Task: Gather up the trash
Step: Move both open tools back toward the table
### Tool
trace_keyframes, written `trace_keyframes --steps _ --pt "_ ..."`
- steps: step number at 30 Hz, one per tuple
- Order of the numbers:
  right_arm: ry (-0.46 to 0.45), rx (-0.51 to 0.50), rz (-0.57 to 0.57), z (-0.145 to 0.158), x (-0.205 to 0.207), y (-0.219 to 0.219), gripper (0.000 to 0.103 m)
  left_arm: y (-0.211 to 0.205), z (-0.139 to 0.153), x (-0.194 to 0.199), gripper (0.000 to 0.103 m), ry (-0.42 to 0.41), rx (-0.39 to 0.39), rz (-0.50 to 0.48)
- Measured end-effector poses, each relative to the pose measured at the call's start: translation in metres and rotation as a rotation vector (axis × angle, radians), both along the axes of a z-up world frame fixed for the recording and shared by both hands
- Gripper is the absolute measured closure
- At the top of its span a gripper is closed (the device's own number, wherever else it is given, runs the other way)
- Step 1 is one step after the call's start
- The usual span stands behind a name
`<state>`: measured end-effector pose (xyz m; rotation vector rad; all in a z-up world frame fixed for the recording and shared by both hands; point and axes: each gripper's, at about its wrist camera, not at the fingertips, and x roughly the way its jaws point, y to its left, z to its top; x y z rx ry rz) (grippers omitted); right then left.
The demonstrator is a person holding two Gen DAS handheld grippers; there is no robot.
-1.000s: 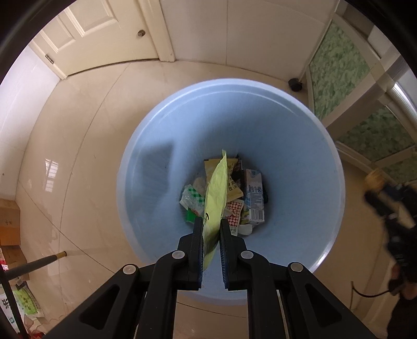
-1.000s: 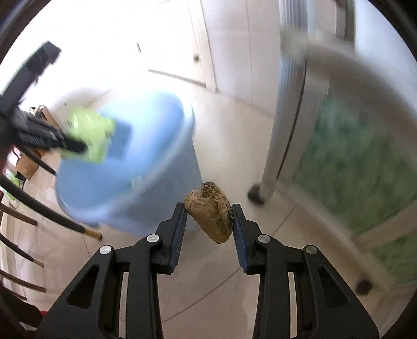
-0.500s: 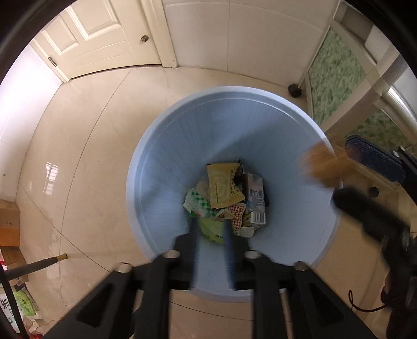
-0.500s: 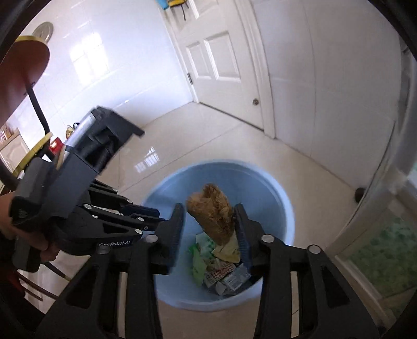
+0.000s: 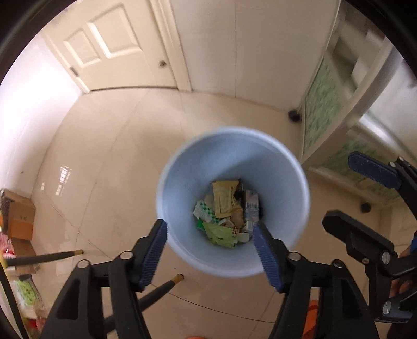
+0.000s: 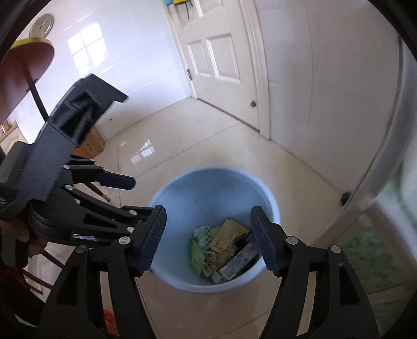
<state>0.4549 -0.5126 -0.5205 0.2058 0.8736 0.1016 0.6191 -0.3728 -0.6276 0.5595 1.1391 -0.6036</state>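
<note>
Both hand-held grippers hang above the blue bin [image 5: 276, 182] with fingers spread wide and nothing between them: the left hand-held gripper [image 5: 211, 234] and the right hand-held gripper [image 6: 208, 226]. Wrappers and cartons, the trash [image 5: 226, 216], lie at the bin's bottom on the tiled floor [image 5: 104, 156].

Ahead of my gripper a white panelled door [image 5: 109, 49], glossy cream floor tiles [image 5: 99, 167], far to its left a cardboard box [image 5: 20, 221], to its right a green patterned glass panel [image 5: 318, 104], a round clock [image 6: 41, 24] on the left wall.
</note>
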Motion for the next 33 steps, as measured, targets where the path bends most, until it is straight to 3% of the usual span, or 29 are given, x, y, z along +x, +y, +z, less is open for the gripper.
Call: trace_keyframes --steps 3,5,11,14,20,22,28,33 --pt "-0.016 -0.039 0.019 0.045 -0.017 0.003 0.036 0.017 0.044 -0.029 0.038 -0.029 -0.052 0.009" --pt "-0.036 -0.050 0.029 0.073 -0.030 0.004 0.029 0.035 0.084 -0.055 0.037 -0.066 -0.103 0.014" --pt "-0.112 -0.188 0.087 0.181 -0.096 0.026 0.027 0.091 0.200 -0.137 0.030 -0.181 -0.237 -0.020" --pt "-0.143 -0.226 0.097 0.230 -0.124 0.040 0.022 0.129 0.253 -0.174 0.026 -0.256 -0.283 -0.031" --pt "-0.234 -0.251 0.107 0.324 -0.162 0.085 0.013 0.228 0.348 -0.225 0.018 -0.369 -0.360 0.044" --pt "-0.259 -0.265 0.122 0.347 -0.165 0.105 0.011 0.256 0.369 -0.246 0.013 -0.407 -0.370 0.068" --pt "-0.336 -0.227 0.167 0.427 -0.154 0.171 0.006 0.352 0.416 -0.271 0.011 -0.462 -0.371 0.160" --pt "-0.356 -0.203 0.200 0.461 -0.127 0.222 0.003 0.419 0.445 -0.257 0.010 -0.472 -0.322 0.265"
